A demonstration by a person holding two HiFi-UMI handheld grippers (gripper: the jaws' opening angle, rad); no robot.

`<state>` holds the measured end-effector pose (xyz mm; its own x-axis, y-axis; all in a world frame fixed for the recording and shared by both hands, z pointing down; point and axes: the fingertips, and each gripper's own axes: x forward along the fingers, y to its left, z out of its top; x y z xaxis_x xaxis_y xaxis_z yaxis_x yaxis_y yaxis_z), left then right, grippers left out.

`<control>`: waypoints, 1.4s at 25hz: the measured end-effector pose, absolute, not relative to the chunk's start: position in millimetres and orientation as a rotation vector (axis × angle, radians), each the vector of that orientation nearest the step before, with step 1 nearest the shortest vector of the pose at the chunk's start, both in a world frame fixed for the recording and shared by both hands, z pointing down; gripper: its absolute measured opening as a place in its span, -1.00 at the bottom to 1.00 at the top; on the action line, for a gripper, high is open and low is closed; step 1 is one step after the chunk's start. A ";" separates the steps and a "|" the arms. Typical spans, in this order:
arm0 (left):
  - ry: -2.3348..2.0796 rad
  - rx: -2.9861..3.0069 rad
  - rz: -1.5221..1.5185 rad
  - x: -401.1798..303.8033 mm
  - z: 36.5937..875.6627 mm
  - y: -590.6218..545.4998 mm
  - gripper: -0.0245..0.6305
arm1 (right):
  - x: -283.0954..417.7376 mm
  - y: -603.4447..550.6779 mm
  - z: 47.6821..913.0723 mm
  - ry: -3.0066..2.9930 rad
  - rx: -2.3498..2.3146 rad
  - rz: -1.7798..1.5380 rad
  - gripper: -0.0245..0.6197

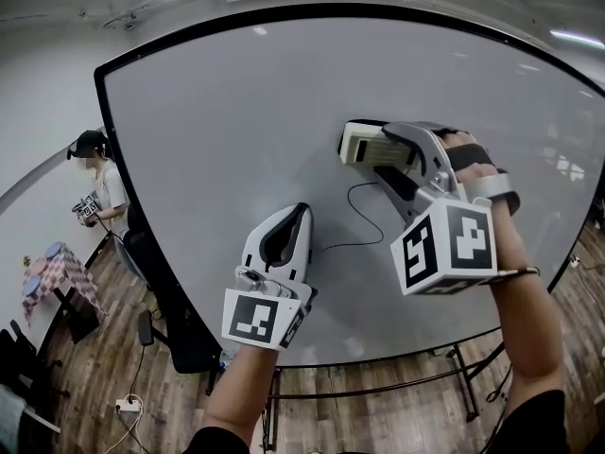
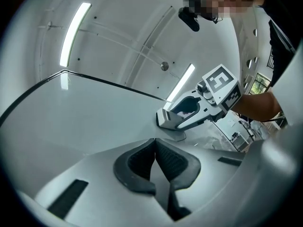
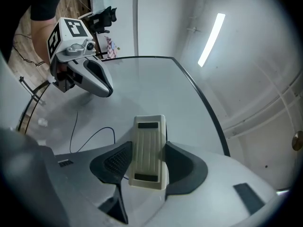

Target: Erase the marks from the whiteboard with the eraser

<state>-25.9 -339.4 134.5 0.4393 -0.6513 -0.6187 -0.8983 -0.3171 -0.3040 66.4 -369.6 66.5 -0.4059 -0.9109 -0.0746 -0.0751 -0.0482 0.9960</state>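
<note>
Your right gripper [image 3: 147, 164] pinches the eraser [image 3: 149, 136] between its pads. Your right forearm reaches up from the lower right edge of the whiteboard [image 1: 236, 130] and holds the eraser near the board's centre, just above the thin black mark [image 1: 367, 225]. Your left forearm rises toward the board's lower middle. The left gripper [image 2: 155, 161] has its jaws pressed together on nothing, just beside the mark's left end.

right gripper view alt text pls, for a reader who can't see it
The right gripper clamps a cream eraser between its jaws, in front of a whiteboard. A thin black pen mark curls on the board to the left, and the left gripper, shut and empty, hovers beyond it.
</note>
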 end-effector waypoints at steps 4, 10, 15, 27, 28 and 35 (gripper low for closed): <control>1.313 -2.092 0.509 -32.7 146.8 -341.6 -0.86 | 58.9 -367.2 82.7 -1.530 1.067 -1.527 -0.17; 1.325 -2.118 0.504 -34.6 157.5 -345.8 -0.86 | 58.4 -369.6 110.2 -1.508 1.037 -1.509 -0.17; 1.316 -2.115 0.504 -43.0 194.3 -328.2 -0.86 | 47.6 -353.1 166.7 -1.475 1.010 -1.506 -0.17; 1.344 -2.126 0.495 -42.8 164.7 -342.7 -0.86 | 50.1 -372.1 181.2 -1.470 0.938 -1.457 -0.17; 1.347 -2.127 0.496 -42.9 163.8 -344.0 -0.86 | 50.4 -373.3 183.9 -1.470 0.932 -1.454 -0.17; 1.350 -2.151 0.488 -39.6 166.6 -346.2 -0.86 | 50.5 -372.4 210.2 -1.434 0.901 -1.418 -0.17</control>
